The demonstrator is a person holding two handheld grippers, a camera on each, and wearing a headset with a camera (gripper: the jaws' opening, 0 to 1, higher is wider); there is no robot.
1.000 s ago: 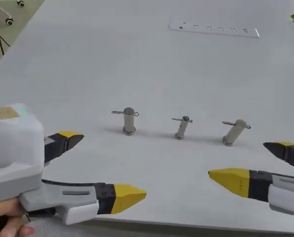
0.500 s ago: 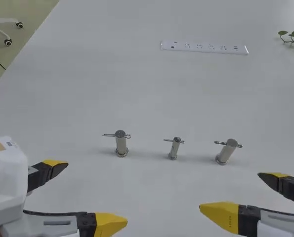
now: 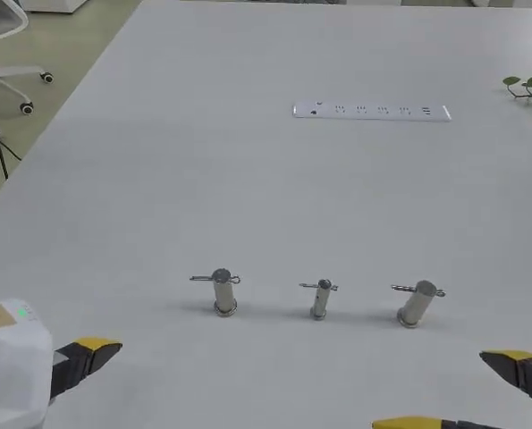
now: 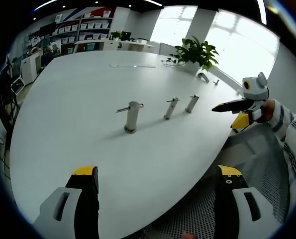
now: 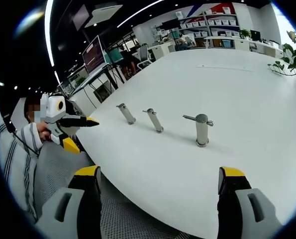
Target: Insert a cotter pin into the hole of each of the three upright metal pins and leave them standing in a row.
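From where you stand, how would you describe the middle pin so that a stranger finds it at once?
On the white table, nearer to you than the power strip, three upright pins stand in a row. The middle pin is the thinnest, standing between the thicker left pin and right pin.

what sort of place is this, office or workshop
Most likely an open-plan office or lab space: a big white table with a power strip on it, a wheeled office chair on the floor beside it, and shelves of storage boxes along the far wall.
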